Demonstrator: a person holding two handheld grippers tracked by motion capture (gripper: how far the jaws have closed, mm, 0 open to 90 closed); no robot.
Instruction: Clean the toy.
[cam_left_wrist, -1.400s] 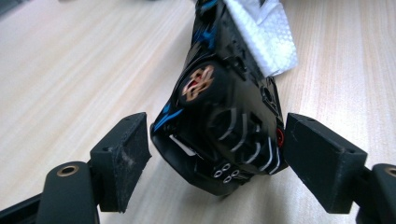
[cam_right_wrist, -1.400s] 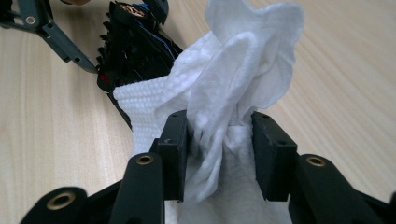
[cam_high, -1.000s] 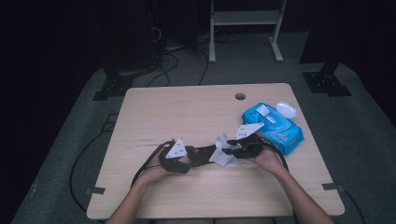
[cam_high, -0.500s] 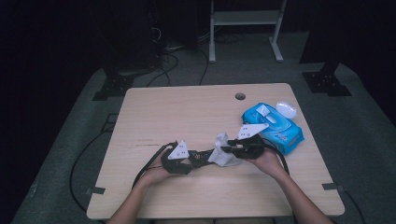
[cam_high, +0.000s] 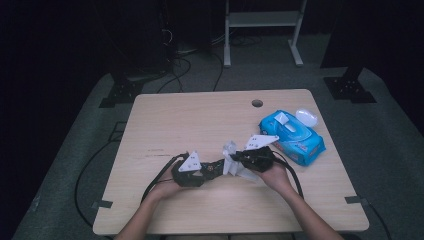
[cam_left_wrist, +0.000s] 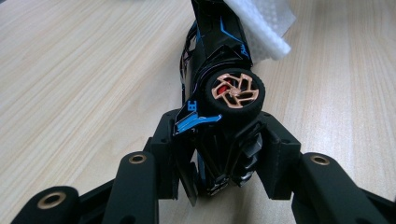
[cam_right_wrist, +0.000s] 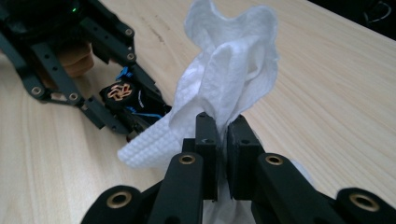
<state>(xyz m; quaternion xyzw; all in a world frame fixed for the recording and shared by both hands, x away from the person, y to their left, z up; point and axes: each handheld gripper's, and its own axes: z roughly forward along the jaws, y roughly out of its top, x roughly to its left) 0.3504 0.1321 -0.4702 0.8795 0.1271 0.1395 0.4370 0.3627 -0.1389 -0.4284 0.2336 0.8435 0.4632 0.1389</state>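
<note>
toy car (cam_high: 212, 169) left of wipe (cam_high: 231, 159), wipes pack (cam_high: 292, 137) behind right

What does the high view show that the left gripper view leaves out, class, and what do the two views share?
High view alone: the whole table, the blue pack of wipes with its lid open near the far right corner, the person's forearms, and the right tool clamped on the white wipe.

Left gripper view alone: close detail of the black toy car, namely its copper-spoked wheel, blue trim, and the left tool, whose jaws have just been closing, pressing on the car's end.

Both: the car, the wipe against it, and the wooden tabletop.
</note>
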